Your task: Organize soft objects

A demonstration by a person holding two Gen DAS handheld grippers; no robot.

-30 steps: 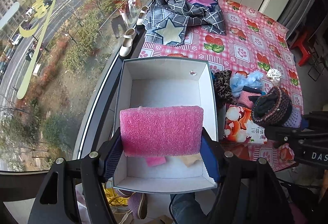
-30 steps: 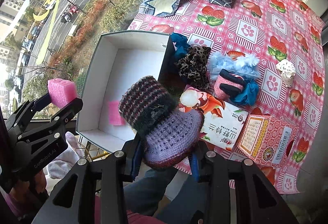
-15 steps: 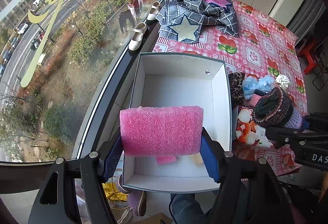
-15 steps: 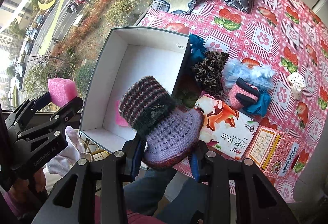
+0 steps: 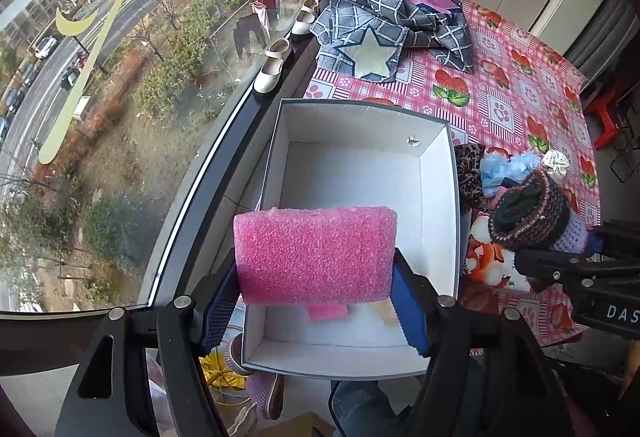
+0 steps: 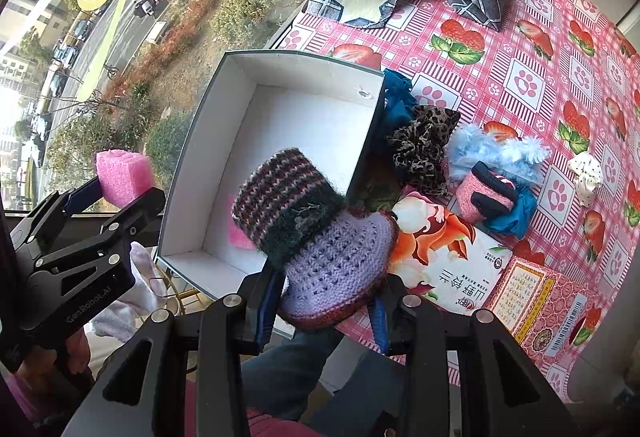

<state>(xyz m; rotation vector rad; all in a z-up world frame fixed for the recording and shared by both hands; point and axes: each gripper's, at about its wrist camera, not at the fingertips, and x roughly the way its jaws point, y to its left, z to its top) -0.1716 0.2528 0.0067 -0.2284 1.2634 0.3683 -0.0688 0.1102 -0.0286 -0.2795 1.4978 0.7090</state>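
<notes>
My left gripper (image 5: 316,291) is shut on a pink foam block (image 5: 315,255) and holds it above the near left part of the open white box (image 5: 362,125). My right gripper (image 6: 324,299) is shut on a knitted purple bootie with a striped cuff (image 6: 312,221), held over the box's near right corner (image 6: 368,173). The bootie also shows in the left wrist view (image 5: 536,213), and the foam block in the right wrist view (image 6: 124,173). A small pink piece (image 5: 328,312) and a tan piece (image 5: 386,313) lie on the box floor.
Right of the box lie a leopard scrunchie (image 6: 424,149), light blue fluff (image 6: 496,153), a pink-and-black sock (image 6: 486,195), a tissue pack (image 6: 444,253) and a pink carton (image 6: 540,301). A plaid cloth (image 5: 396,25) lies at the far end. A window runs along the left.
Both grippers have drawn back and shifted left, so the box now sits further right and further off in both views. Both grips are unchanged.
</notes>
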